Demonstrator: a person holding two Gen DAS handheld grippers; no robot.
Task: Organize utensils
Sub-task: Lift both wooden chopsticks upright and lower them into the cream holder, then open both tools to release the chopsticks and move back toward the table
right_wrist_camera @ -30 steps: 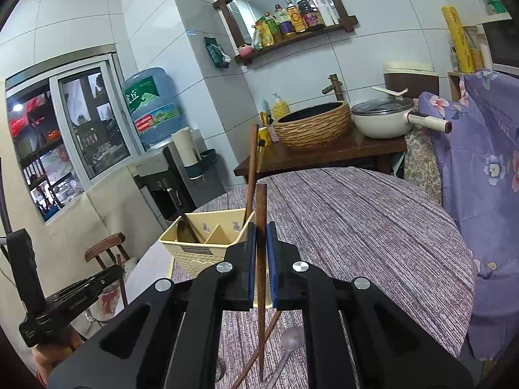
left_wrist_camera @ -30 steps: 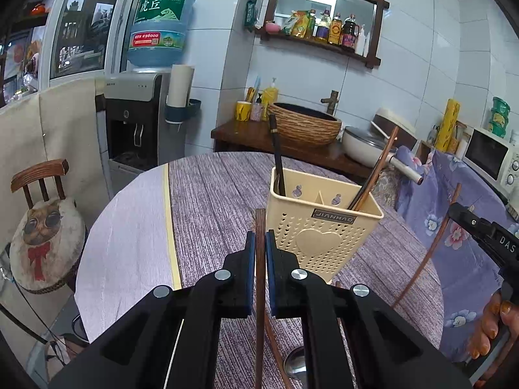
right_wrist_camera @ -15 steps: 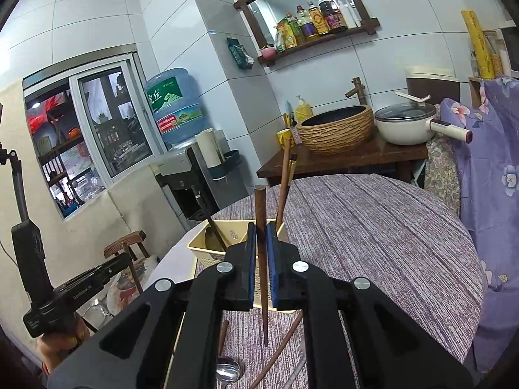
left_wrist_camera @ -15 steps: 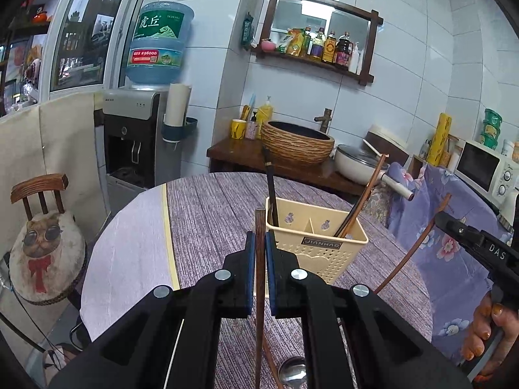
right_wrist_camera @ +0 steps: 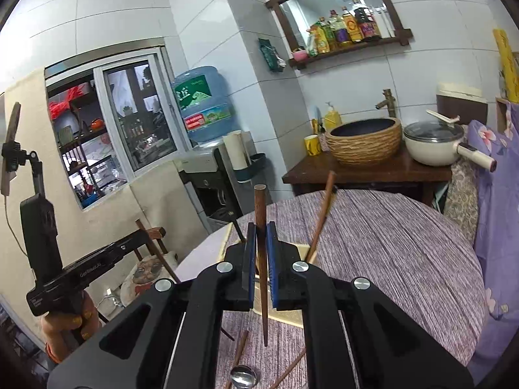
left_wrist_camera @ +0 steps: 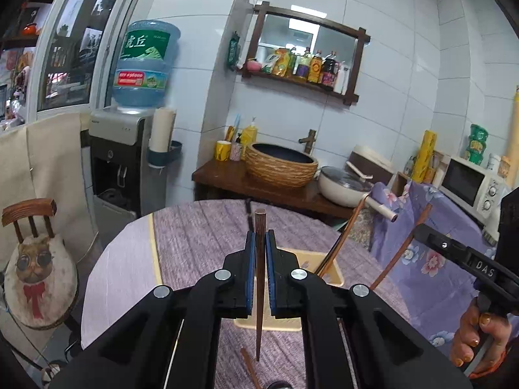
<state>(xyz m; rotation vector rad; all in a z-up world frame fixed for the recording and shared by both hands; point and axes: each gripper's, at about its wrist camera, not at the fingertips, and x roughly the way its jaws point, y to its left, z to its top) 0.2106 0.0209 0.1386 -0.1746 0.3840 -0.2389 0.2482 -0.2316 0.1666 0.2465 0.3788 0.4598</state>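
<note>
A round table under a purple-grey woven cloth [left_wrist_camera: 201,243] fills the middle of both wrist views, with a paler uncovered strip along its left edge. On it stands a cream plastic utensil basket with divided compartments [left_wrist_camera: 334,270], mostly hidden behind the gripper bodies; at least one brown chopstick [left_wrist_camera: 343,243] leans out of it to the right (how many compartments are filled cannot be told from here).

The left gripper [left_wrist_camera: 259,269] is clamped on a dark brown wooden chopstick [left_wrist_camera: 259,291], its blue pads pressing both sides; the stick stands nearly upright, thick end above the fingers, thin tip hanging clear above the cloth. The right gripper [right_wrist_camera: 259,265] grips a second dark brown wooden chopstick [right_wrist_camera: 261,259] the same way, upright, tip free over the table in front of the basket [right_wrist_camera: 303,251]. In the left view the right gripper shows at the far right, carried by a hand [left_wrist_camera: 480,337], its stick slanting

Below the held sticks, loose brown chopsticks [right_wrist_camera: 240,350] and a steel spoon bowl [right_wrist_camera: 242,376] lie on the cloth near the table's front edge
</note>
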